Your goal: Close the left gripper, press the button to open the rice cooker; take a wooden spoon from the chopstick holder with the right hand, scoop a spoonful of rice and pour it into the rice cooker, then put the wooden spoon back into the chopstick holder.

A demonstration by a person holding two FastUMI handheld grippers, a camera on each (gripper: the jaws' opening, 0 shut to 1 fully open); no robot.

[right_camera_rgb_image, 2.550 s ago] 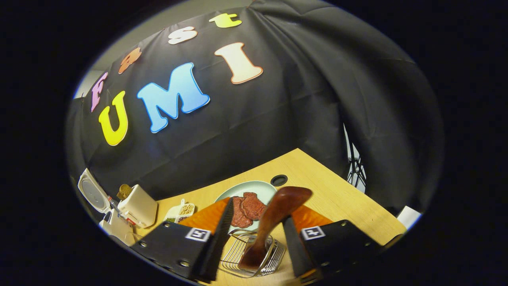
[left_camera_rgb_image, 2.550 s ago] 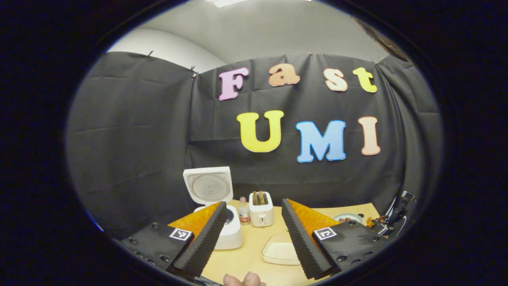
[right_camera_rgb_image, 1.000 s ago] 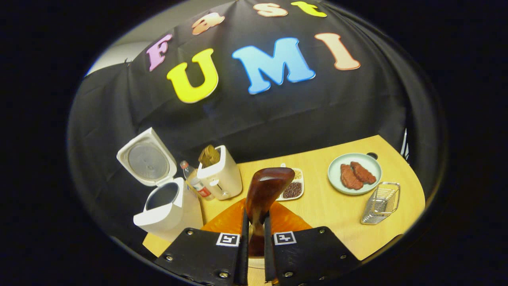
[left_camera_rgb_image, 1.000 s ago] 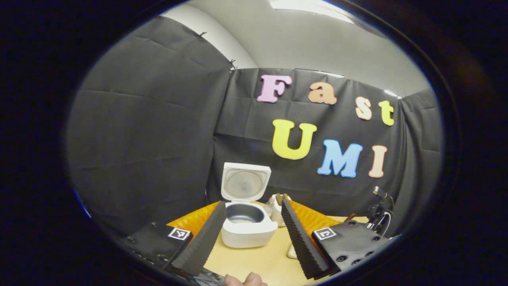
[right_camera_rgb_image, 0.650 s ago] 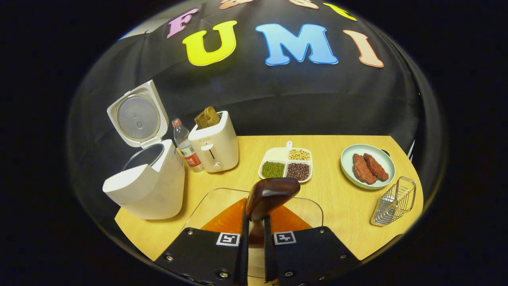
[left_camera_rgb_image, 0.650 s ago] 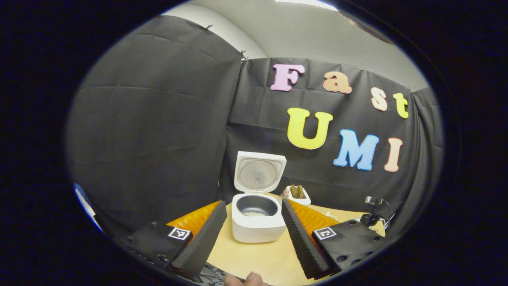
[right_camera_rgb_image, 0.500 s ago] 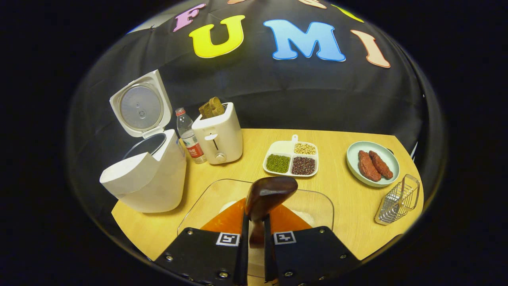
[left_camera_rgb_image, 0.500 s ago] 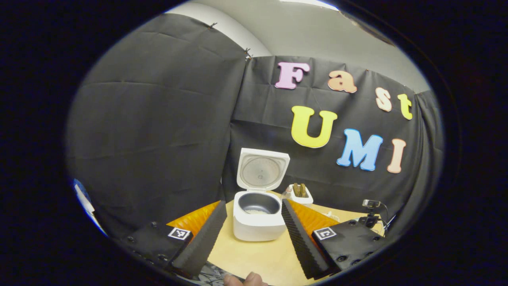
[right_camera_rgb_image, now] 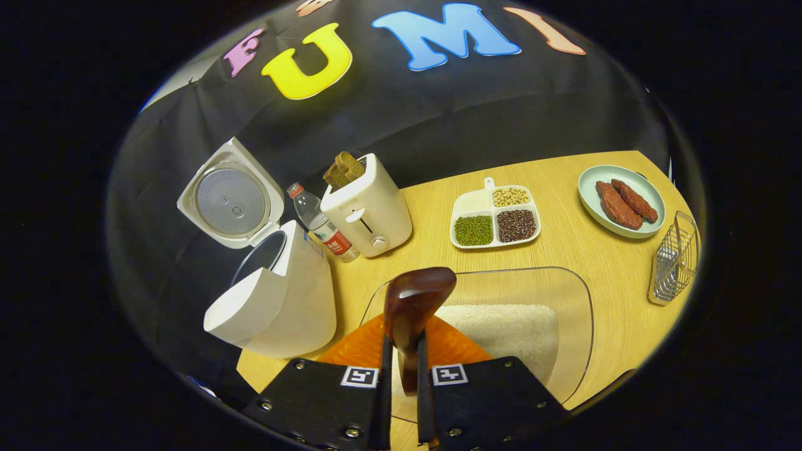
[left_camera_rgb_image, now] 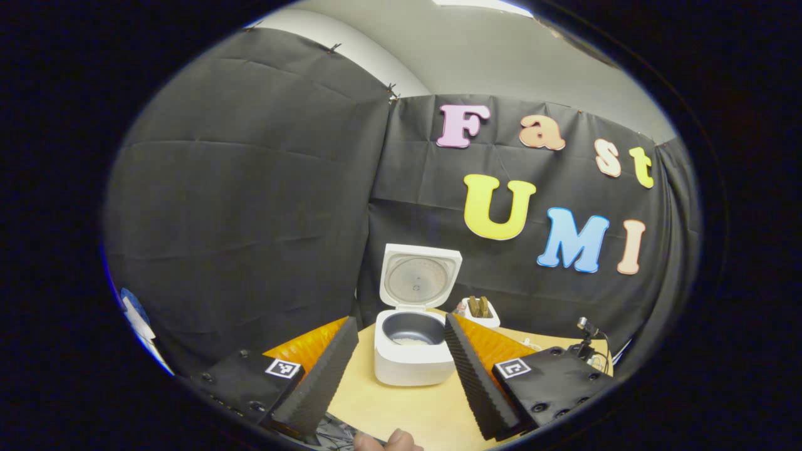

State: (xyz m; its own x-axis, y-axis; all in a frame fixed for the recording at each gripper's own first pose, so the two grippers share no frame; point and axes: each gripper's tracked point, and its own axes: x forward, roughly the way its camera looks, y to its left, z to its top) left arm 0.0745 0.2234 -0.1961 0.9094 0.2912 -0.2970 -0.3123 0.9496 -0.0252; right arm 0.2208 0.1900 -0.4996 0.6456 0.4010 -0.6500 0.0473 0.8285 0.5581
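Note:
The white rice cooker [left_camera_rgb_image: 412, 354] stands with its lid up, and a little rice lies in its dark pot; it also shows at the left of the right gripper view [right_camera_rgb_image: 282, 300]. My left gripper [left_camera_rgb_image: 401, 341] is open, held back from the cooker, which appears between its fingers. My right gripper [right_camera_rgb_image: 401, 351] is shut on the handle of the dark wooden spoon [right_camera_rgb_image: 415, 299], whose bowl points up over the clear dish of rice [right_camera_rgb_image: 507, 329]. The wire chopstick holder [right_camera_rgb_image: 673, 260] stands at the table's right edge.
A water bottle [right_camera_rgb_image: 322, 228] and a white toaster [right_camera_rgb_image: 369, 210] with bread stand next to the cooker. A divided tray of beans [right_camera_rgb_image: 495, 219] and a pale green plate with meat [right_camera_rgb_image: 620, 200] sit farther back. A thumb tip [left_camera_rgb_image: 388, 440] shows at the bottom.
My right gripper has carried the spoon from the chopstick holder over to the rice dish, tilting down over it. The left gripper has swung towards the open cooker and stayed open.

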